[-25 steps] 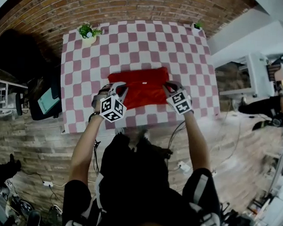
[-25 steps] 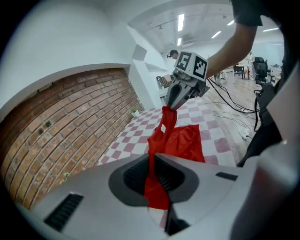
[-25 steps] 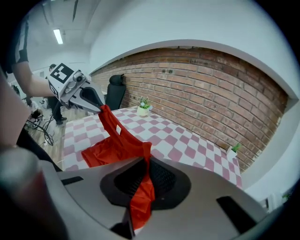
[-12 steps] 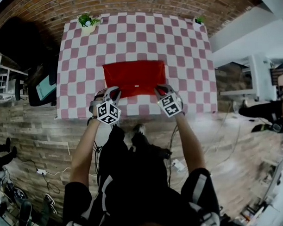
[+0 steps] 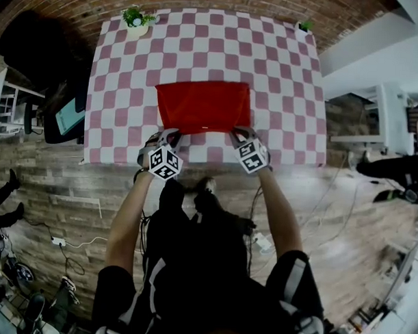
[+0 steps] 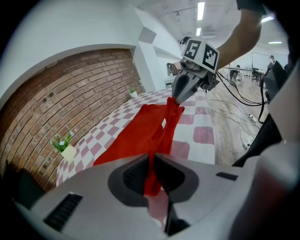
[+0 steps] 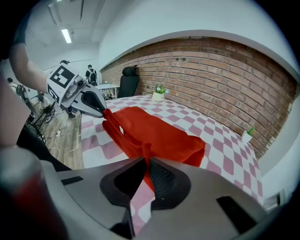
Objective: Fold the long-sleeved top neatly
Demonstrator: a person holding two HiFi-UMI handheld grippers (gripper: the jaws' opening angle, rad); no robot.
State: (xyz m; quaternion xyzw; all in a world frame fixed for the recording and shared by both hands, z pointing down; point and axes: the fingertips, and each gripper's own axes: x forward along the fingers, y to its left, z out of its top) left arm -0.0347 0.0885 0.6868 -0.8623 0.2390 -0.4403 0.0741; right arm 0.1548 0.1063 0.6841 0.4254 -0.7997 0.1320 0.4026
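**Head view.** The top (image 5: 203,104) lies as a red rectangle on the table (image 5: 280,76), midway between the left and right edges and nearer the near edge than the far one. Its long axis runs left to right, parallel to the near edge. The left gripper (image 5: 165,133) is at the top's near left corner and the right gripper (image 5: 236,132) at its near right corner. The whole cloth lies away from my fingers, toward the far edge. Neither hand is nearer; they stand level with each other along the near hem.

**Left gripper view.** The jaws stand narrow, pinched on a fold of red cloth that runs up between the pads. From there the near hem stretches taut to the right gripper (image 6: 177,98), which grips the other end. The hem hangs a little clear of the table, while the body of the top rests on the table to the left of it in this view.

**Right gripper view.** These jaws are also narrow and clamped on the cloth. The hem runs from them to the left gripper (image 7: 100,111). The top spreads flat beyond it, with a doubled edge on its far side.

I judge that the next move turns on the hem staying parallel to the near edge. Both hands must travel together, whether they set it down or carry it over the top.
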